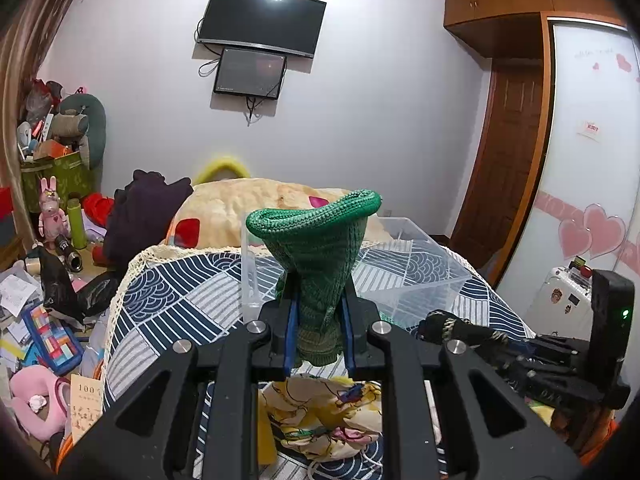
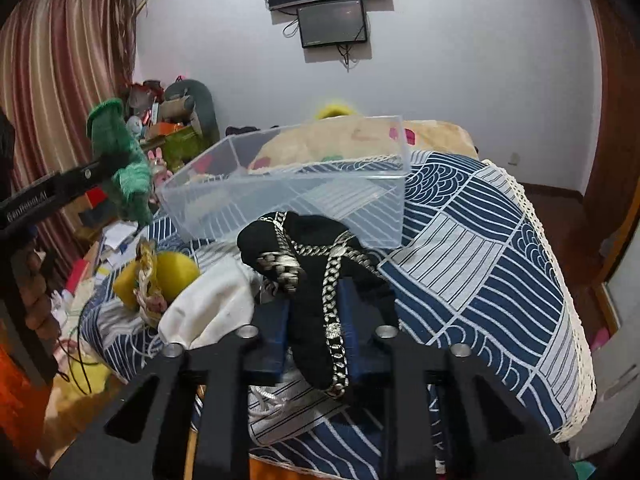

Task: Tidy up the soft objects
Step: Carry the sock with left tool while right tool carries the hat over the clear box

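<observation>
Above the bed's blue wave-patterned cover (image 2: 500, 264), the left claw (image 1: 319, 320) grips a green knitted sock (image 1: 316, 248); the right claw (image 2: 316, 320) clamps a black chain-draped cloth (image 2: 316, 264) near the clear plastic box (image 2: 288, 192).

Dim indoor light, glare on TV (image 1: 262, 20), fisheye warp w/ dark corners.

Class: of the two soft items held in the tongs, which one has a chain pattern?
The black sock in the right tongs; the green knit one is plain.

bin (image 2: 288, 184) on bed (image 2: 480, 240)
</observation>
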{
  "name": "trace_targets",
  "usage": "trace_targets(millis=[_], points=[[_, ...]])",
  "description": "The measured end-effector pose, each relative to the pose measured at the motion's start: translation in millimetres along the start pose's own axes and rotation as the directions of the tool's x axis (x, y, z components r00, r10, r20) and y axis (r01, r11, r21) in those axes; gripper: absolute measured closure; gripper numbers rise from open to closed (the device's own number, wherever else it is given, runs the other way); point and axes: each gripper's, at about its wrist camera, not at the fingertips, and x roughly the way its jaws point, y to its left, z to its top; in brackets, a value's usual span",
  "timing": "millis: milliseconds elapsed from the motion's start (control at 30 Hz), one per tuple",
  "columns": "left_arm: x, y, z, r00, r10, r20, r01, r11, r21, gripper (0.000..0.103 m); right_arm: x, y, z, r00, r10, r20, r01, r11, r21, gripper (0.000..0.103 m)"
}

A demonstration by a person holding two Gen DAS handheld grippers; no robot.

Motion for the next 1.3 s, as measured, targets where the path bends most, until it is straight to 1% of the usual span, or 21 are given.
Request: trace_targets(millis=[33,167,333,433,500,600,700,833,933,1000,1033,1133,1200,1267,1300], points=[[0,0,2,1.000,0.004,0.006,-0.004,1.000,0.004,0.085,-3,-1,2,1.000,-0.003,0.013,0.003,1.000,0.002,0.093],[4,3,13,1.000,0.007,0.016,-0.007,1.000,0.008,0.085,-16,-2,15,0.998,-0.013,0.068,0.013,1.000,0.007,0.093],[14,6,26,1.000,0.020,0.017,-0.021,0.999,0.029,0.085,-27,-3,39,0.989,-0.010,0.146,0.011,1.000,-0.007,0.093],[26,7,32,1.000,0.017,-0.003,-0.017,0.998,0.056,0.085,-29,-1,57,0.982,-0.005,0.188,0.010,1.000,-0.025,0.093],[37,8,35,0.999,0.033,-0.022,-0.031,0.997,0.071,0.085,-29,2,69,0.976,-0.015,0.217,0.025,0.999,-0.045,0.093],[52,13,38,0.998,0.033,-0.055,-0.030,0.997,0.065,0.085,-24,5,89,0.968,-0.009,0.252,0.023,0.998,-0.053,0.093],[67,16,37,0.995,0.046,-0.090,-0.040,0.997,0.066,0.085,-12,7,105,0.965,0.006,0.263,0.008,0.999,-0.053,0.093],[85,15,37,0.990,0.059,-0.129,-0.048,0.995,0.087,0.085,9,10,114,0.969,0.004,0.247,0.012,0.998,-0.061,0.093],[99,10,35,0.982,0.064,-0.178,-0.043,0.992,0.117,0.085,30,12,115,0.979,-0.002,0.206,0.017,0.997,-0.070,0.093],[108,7,33,0.973,0.063,-0.221,-0.033,0.990,0.136,0.085,45,12,116,0.986,-0.005,0.166,0.018,0.997,-0.075,0.093],[114,6,30,0.966,0.065,-0.251,-0.030,0.990,0.141,0.085,53,12,115,0.990,-0.008,0.142,0.019,0.997,-0.080,0.093],[124,6,25,0.951,0.069,-0.303,-0.026,0.989,0.145,0.085,70,10,113,0.997,-0.015,0.082,0.022,0.996,-0.091,0.093],[130,6,20,0.938,0.063,-0.341,-0.014,0.990,0.143,0.085,80,11,112,0.999,-0.017,0.032,0.020,0.995,-0.101,0.093],[133,6,17,0.928,0.042,-0.371,0.007,0.991,0.130,0.085,87,11,111,1.000,-0.028,-0.007,0.027,0.993,-0.116,0.093],[133,4,16,0.926,0.037,-0.377,0.011,0.992,0.126,0.085,91,12,109,0.999,-0.034,-0.028,0.031,0.992,-0.124,0.093]])
